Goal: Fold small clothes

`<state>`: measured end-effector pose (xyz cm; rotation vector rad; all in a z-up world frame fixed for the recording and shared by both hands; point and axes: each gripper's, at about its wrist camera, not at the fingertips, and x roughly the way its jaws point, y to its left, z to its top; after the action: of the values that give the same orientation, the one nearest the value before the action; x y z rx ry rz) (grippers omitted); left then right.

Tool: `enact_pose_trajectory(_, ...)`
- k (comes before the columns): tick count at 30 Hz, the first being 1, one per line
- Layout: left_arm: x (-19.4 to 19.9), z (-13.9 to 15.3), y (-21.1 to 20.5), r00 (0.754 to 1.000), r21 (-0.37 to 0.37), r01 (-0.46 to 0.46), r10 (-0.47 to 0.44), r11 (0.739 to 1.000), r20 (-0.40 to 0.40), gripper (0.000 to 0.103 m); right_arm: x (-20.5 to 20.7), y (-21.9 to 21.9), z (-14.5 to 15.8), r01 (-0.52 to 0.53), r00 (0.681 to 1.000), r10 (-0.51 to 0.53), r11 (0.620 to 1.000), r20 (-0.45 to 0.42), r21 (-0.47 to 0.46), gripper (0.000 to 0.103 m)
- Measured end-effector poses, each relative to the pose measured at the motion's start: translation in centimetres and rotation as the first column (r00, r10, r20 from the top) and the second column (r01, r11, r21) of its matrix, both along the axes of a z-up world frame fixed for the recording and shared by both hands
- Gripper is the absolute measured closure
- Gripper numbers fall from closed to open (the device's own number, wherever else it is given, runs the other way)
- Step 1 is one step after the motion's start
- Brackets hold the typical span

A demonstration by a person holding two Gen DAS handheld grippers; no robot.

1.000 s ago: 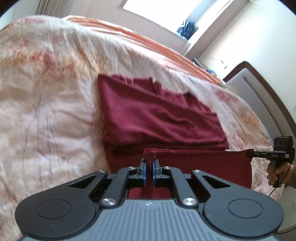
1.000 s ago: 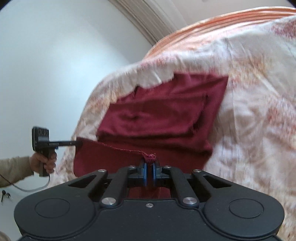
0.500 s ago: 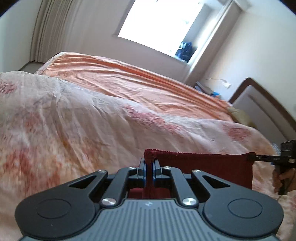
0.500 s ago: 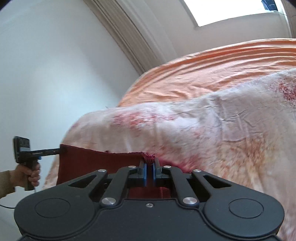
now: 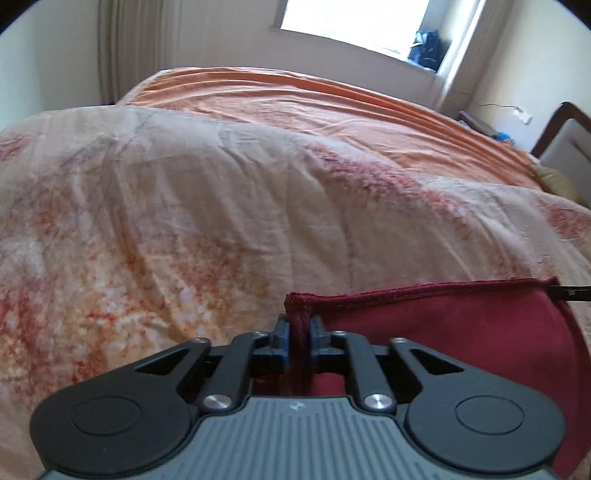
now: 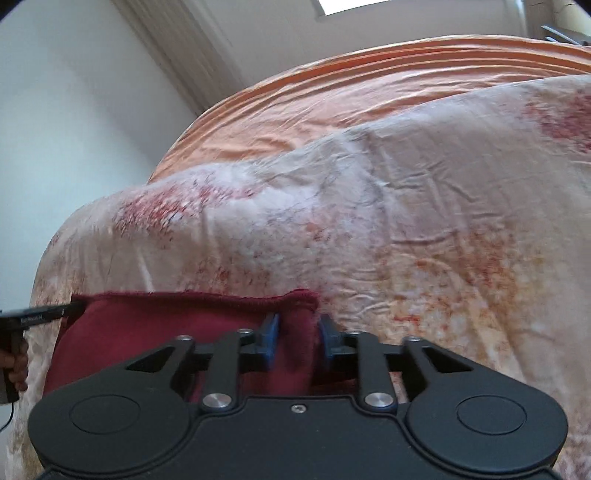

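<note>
While the dark red cloth (image 5: 461, 332) lies low on the bed, toward six o'clock in both wrist views, its hemmed upper edge runs as a nearly straight line between the two tongs. The left tongs (image 5: 299, 332) are clenched on one corner of that edge, the blue pads pressed tight with a thin pinch of red fabric between them. From there the edge runs toward three o'clock, where the tip of the other tool meets the far corner at the frame's rim. In the right wrist view the right tongs (image 6: 295, 332) stand parted, their blue pads (image 6: 269, 336) set apart on either side of a thick fold of the cloth (image 6: 166, 332), so the fabric sits between them without being squeezed. The edge there stretches toward nine o'clock, to the tip of the left tool, with a hand (image 6: 14, 363) on its grip at the frame's edge. Behind the cloth, a wrinkled cream bedspread with red and orange blotches (image 5: 221, 203) fills the middle of both views, and an orange sheet (image 5: 314, 103) lies beyond it toward twelve o'clock, below a bright window (image 5: 351, 14).
</note>
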<state>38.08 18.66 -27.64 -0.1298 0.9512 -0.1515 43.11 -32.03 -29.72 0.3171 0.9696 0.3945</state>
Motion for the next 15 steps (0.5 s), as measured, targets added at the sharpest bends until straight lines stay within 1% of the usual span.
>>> enact_pose_trajectory(1, -0.3, 0.2, 0.2, 1.0, 0.012, -0.019, 0.018, 1.0, 0.01, 0.07, -0.4, -0.5, 0.3, 0.025, 1.0, -0.025, 1.0, 0.012, 0.0, 0.057)
enact_pose_trajectory(2, -0.7, 0.6, 0.5, 0.999, 0.008, -0.039, 0.039, 0.999, 0.028, 0.064, -1.0, -1.1, 0.7, 0.05, 0.998, -0.051, 0.999, 0.03, 0.005, 0.056)
enact_pose_trajectory(3, -1.2, 0.9, 1.1, 0.997, -0.007, -0.058, 0.059, 0.998, 0.044, 0.062, -1.8, -1.7, 1.3, 0.07, 0.996, -0.071, 0.997, 0.049, 0.009, 0.056)
enact_pose_trajectory(5, -3.0, 1.7, 2.0, 0.995, -0.024, -0.077, 0.078, 0.997, 0.065, 0.061, -4.0, -2.6, 2.5, 0.061, 0.994, -0.063, 0.998, 0.089, 0.021, 0.056)
enact_pose_trajectory(6, -4.4, 2.1, 2.4, 0.993, -0.027, -0.085, 0.086, 0.996, 0.076, 0.058, -5.3, -2.9, 3.1, 0.048, 0.993, -0.051, 0.998, 0.107, 0.032, 0.049)
enact_pose_trajectory(7, -5.8, 2.5, 2.7, 0.992, -0.036, -0.091, 0.094, 0.995, 0.082, 0.056, -6.9, -3.2, 3.6, 0.034, 0.993, -0.039, 0.999, 0.115, 0.039, 0.045)
enact_pose_trajectory(8, -7.9, 2.9, 3.0, 0.991, -0.05, -0.093, 0.097, 0.994, 0.09, 0.05, -8.8, -3.5, 4.0, 0.027, 0.992, -0.032, 0.999, 0.122, 0.041, 0.04)
enact_pose_trajectory(9, -9.6, 3.1, 3.2, 0.991, -0.059, -0.091, 0.096, 0.994, 0.095, 0.042, -10.4, -3.8, 4.2, 0.022, 0.992, -0.028, 0.998, 0.126, 0.051, 0.038)
enact_pose_trajectory(10, -11.4, 3.2, 3.3, 0.991, -0.066, -0.087, 0.093, 0.994, 0.094, 0.038, -12.1, -3.9, 4.2, 0.012, 0.993, -0.02, 0.998, 0.116, 0.069, 0.037)
enact_pose_trajectory(11, -13.5, 3.1, 3.4, 0.993, -0.077, -0.079, 0.085, 0.994, 0.083, 0.035, -13.7, -4.0, 4.1, 0.001, 0.995, -0.009, 0.997, 0.099, 0.078, 0.037)
enact_pose_trajectory(13, -15.8, 2.3, 3.2, 0.998, -0.097, -0.053, 0.057, 0.994, 0.036, 0.035, -16.5, -4.0, 3.8, -0.006, 0.997, 0.0, 0.997, 0.074, 0.08, 0.037)
enact_pose_trajectory(15, -17.6, 1.2, 2.6, 0.999, -0.113, -0.024, 0.022, 0.993, -0.025, 0.037, -18.8, -3.9, 3.2, -0.004, 1.0, 0.002, 0.996, 0.03, 0.088, 0.037)
